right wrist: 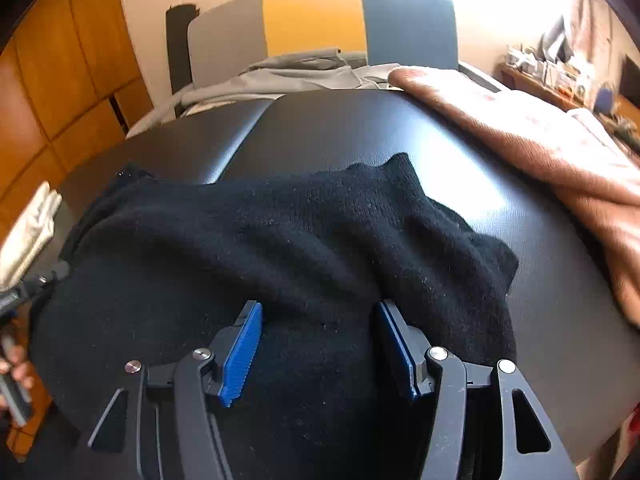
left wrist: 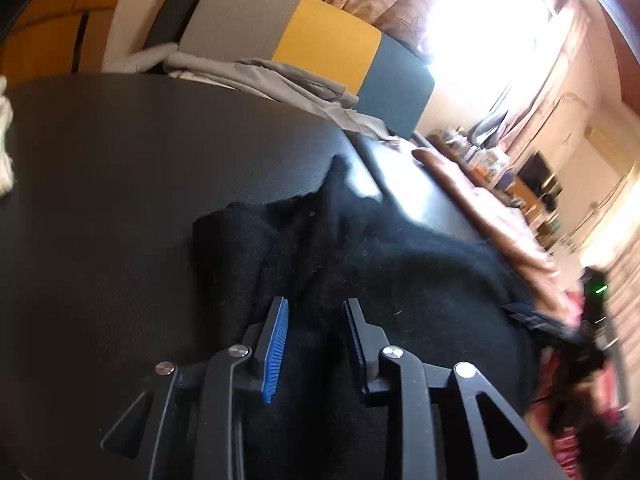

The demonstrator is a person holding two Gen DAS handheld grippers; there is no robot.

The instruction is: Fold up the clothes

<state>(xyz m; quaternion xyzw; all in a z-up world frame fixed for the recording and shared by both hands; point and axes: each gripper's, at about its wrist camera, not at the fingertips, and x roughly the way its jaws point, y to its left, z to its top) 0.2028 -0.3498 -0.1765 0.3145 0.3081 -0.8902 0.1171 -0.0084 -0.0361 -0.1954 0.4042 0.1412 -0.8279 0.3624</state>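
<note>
A black knit sweater (right wrist: 280, 232) lies rumpled on a black padded table (right wrist: 340, 128). My right gripper (right wrist: 320, 308) is open just above its near part, blue pads wide apart with nothing pinched. In the left wrist view the sweater (left wrist: 400, 272) spreads ahead of my left gripper (left wrist: 316, 308). Its jaws stand partly apart and black fabric fills the gap; I cannot tell whether they pinch it. The right wrist view shows the left gripper (right wrist: 28, 288) at the sweater's left edge, with a hand (right wrist: 16, 360) behind it. The right gripper (left wrist: 560, 328) is a dark blur in the left wrist view.
A brown blanket (right wrist: 540, 148) covers the table's right side. Grey clothing (right wrist: 288, 72) is heaped at the far edge, in front of a grey, yellow and blue panel (right wrist: 312, 20). A white cloth (right wrist: 28, 228) lies at the left edge. Wooden cabinets (right wrist: 60, 80) stand on the left.
</note>
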